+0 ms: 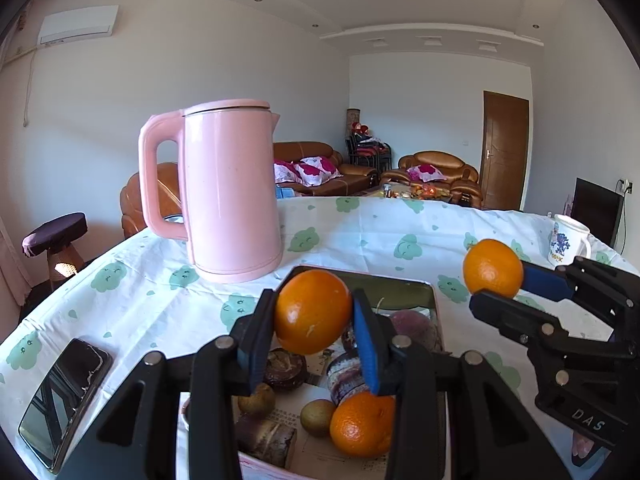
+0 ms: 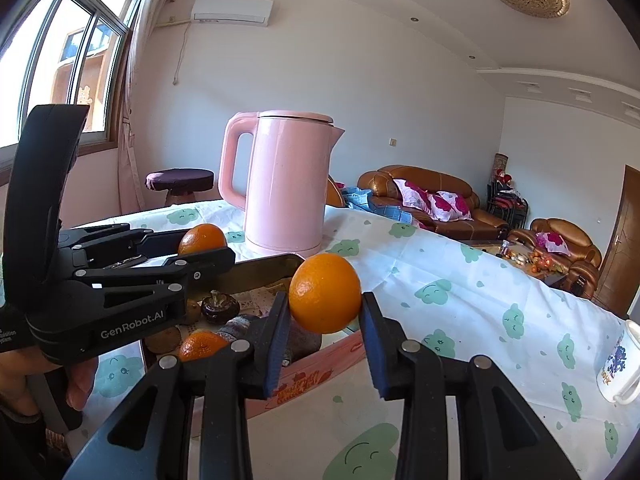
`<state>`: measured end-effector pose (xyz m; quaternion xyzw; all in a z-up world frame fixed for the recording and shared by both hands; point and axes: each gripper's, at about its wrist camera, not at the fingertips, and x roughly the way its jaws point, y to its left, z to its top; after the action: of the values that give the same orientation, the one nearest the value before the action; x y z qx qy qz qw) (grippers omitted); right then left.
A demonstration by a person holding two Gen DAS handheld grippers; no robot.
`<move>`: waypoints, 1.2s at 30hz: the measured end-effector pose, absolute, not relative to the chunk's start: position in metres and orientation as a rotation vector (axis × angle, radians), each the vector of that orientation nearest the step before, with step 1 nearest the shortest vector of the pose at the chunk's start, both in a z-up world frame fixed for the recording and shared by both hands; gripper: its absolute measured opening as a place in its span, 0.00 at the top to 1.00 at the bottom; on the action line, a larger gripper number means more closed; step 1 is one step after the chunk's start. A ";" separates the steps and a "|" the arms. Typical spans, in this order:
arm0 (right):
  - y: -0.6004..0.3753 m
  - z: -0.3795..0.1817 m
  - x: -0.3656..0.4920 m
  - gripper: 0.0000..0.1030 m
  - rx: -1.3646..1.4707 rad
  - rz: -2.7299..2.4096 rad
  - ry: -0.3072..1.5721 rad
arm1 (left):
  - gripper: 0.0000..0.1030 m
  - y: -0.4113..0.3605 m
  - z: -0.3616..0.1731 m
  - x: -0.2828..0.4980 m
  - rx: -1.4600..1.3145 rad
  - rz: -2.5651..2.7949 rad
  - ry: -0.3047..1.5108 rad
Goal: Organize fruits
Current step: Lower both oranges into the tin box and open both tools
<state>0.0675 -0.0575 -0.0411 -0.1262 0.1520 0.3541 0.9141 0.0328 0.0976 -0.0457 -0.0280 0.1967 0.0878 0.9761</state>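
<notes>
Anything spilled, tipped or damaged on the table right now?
Nothing stands out. The pink kettle stands upright, the mug too. Each gripper, left and right, holds an orange above the tray of fruit; the phone lies flat.

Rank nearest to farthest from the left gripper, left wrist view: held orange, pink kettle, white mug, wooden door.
1. Held orange, between the left gripper pads.
2. Pink kettle, ahead-left on the table.
3. White mug, far right table edge.
4. Wooden door, back wall.
</notes>
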 end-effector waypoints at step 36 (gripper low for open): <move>0.008 -0.047 0.064 0.64 -0.330 0.818 0.338 | 0.62 0.146 -0.051 0.026 -0.087 0.264 0.454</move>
<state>0.0645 0.0081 -0.0472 -0.1592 0.1628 0.3939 0.8905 0.0263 0.1461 -0.0507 -0.0431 0.2244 0.1303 0.9648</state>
